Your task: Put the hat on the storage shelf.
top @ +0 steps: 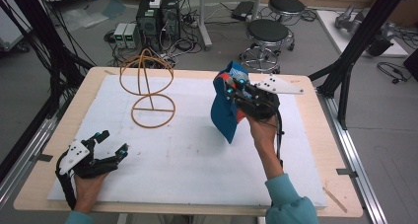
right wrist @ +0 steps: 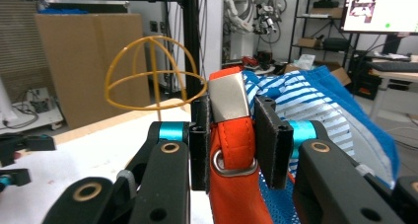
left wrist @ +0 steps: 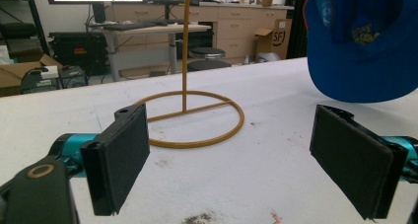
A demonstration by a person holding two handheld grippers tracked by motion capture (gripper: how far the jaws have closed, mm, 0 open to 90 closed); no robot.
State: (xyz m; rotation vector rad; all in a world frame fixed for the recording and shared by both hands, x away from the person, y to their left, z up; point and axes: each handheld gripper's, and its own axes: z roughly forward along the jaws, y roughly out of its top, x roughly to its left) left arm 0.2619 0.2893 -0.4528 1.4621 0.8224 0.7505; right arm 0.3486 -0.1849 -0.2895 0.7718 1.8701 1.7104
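Right gripper [top: 235, 88] pinches the cap [top: 224, 113] strap beside the wire stand [top: 148, 88]; thin hold, cap could slip off. Left gripper [top: 112, 142] fingers spread, empty.

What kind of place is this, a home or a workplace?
Most likely a robotics lab or workshop, not a home. Behind the table stand computer towers amid tangled cables and round stools; the right gripper view shows a monitor and shelves of equipment.
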